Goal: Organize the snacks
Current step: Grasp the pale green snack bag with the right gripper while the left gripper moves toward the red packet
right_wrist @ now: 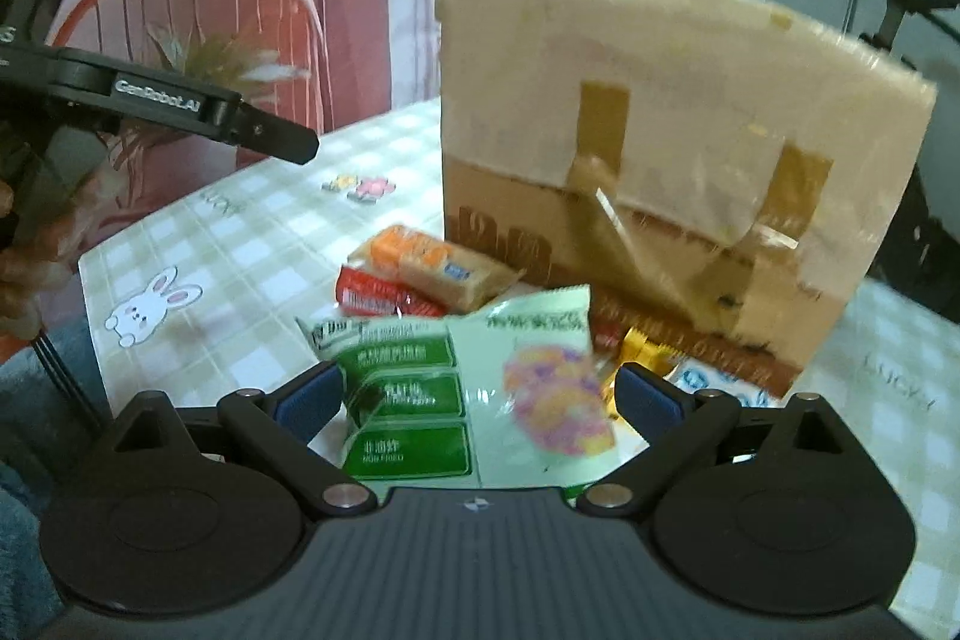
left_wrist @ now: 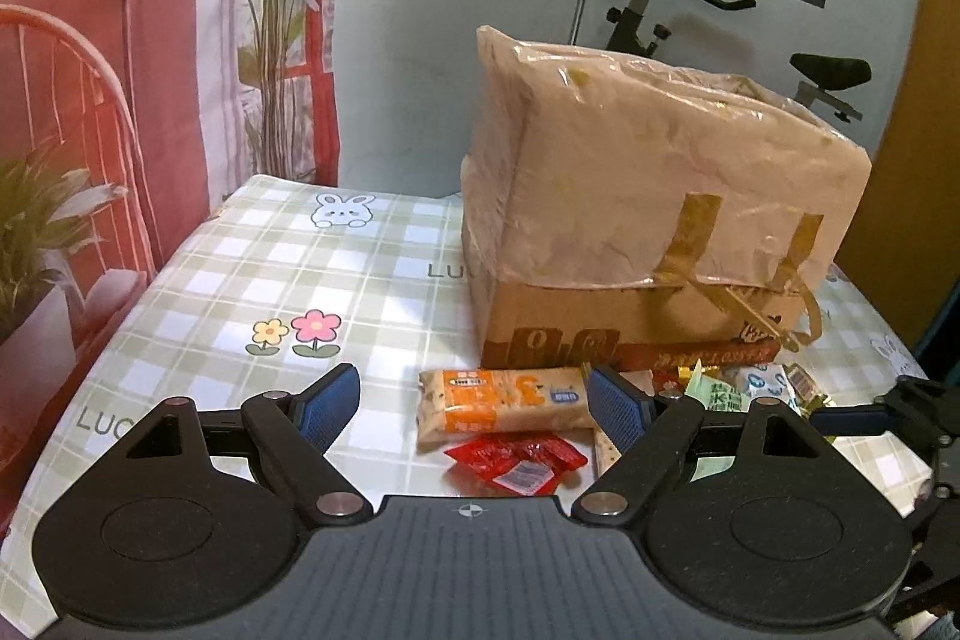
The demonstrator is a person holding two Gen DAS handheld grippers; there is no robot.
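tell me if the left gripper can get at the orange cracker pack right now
Probably yes. The left gripper is open, and the orange cracker pack lies flat on the tablecloth between its fingers, nothing on top; the red packet sits just in front.

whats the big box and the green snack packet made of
Big box: brown corrugated cardboard by the look, matte, wrapped above in crinkled, glossy translucent plastic held by yellowish tape. Green snack packet: thin printed plastic film, probably; it creases and shines.

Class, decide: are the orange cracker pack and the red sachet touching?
Touching. In the left wrist view, the orange cracker pack overlaps the red sachet's top edge, no tablecloth between.
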